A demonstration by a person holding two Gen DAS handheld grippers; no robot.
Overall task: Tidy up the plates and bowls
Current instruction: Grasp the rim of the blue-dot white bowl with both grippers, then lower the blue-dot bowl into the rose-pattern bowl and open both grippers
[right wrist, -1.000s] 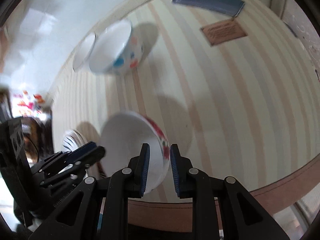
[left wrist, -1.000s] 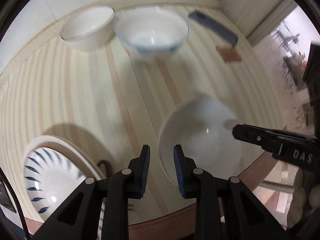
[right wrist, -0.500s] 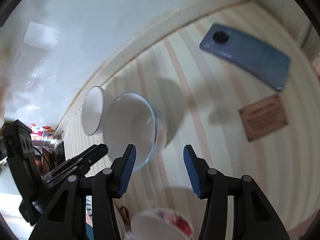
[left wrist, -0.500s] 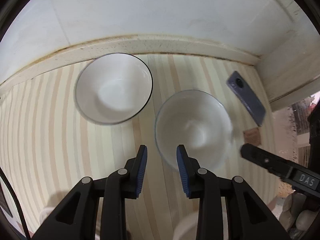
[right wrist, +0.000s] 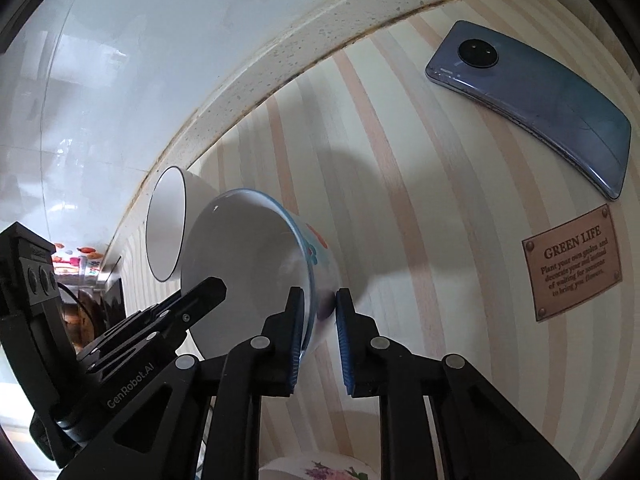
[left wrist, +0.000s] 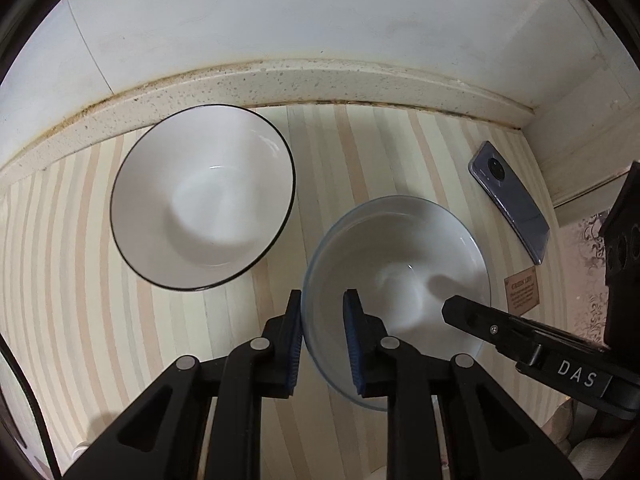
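On the striped counter, both grippers (left wrist: 320,320) (right wrist: 318,312) straddle the unstacked blue-rimmed white bowl's (left wrist: 400,264) rim, jaws seemingly pinching it, beside the black-rimmed white bowl (left wrist: 200,200).

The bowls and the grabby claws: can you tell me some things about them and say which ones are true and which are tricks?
1. Both grippers straddle the rim of the same bowl. True: the left gripper and right gripper each have one finger inside the blue-rimmed bowl and one outside.
2. The black-rimmed bowl is stacked inside the blue-rimmed one. False: it sits beside it on the striped counter.
3. A phone lies face down near the corner. True: its camera ring shows.
4. The brown tag reads "HOT STUFF". False: it reads "GREEN LIFE".
5. The black-rimmed bowl holds soup. False: it is empty.
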